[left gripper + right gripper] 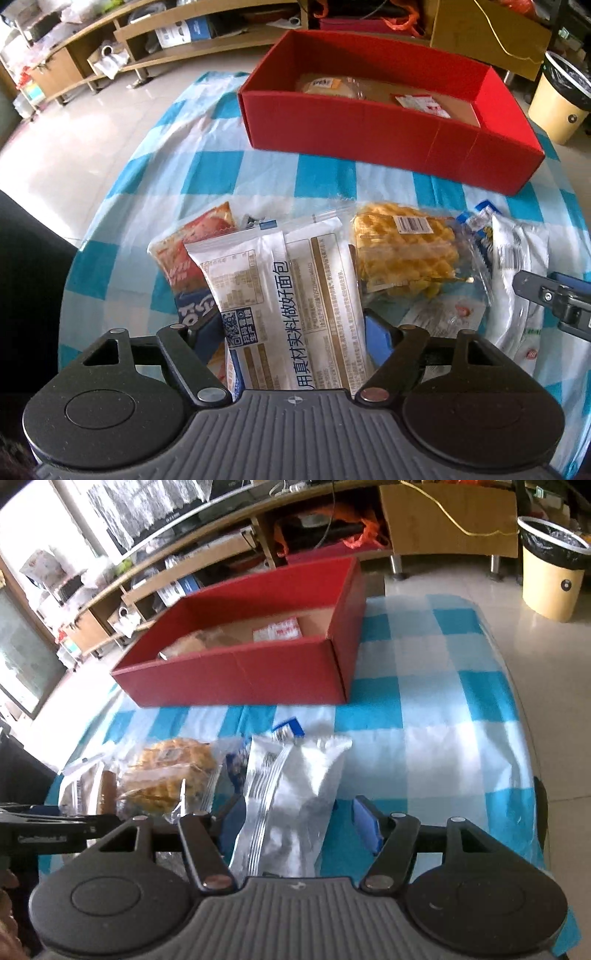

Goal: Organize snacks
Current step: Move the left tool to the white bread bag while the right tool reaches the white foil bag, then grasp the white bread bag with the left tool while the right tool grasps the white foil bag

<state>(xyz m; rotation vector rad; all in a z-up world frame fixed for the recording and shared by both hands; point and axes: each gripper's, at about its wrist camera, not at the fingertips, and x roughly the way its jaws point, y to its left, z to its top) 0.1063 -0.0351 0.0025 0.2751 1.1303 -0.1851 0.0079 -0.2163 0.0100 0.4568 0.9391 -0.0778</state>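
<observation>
The left hand-held gripper (pixel 293 334) stands half open around the white bread packet (pixel 284 291) on the table (pixel 325 177), pads not clearly pressing. The packet looks light, soft and slippery — better to take it across the middle. The right hand-held gripper (pixel 299 825) straddles a silver pouch (pixel 291 797), one pad apart — the red box (pixel 369 125) waits beyond.

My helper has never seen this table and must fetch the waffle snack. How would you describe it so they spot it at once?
Start from the red box at the far side of the blue-checked tablecloth; the loose snacks lie in a row nearer the person. The waffle sits mid-row, between the white bread packet with printed text and a white pouch. Only it shows a yellow grid-patterned cake through clear wrap.
</observation>
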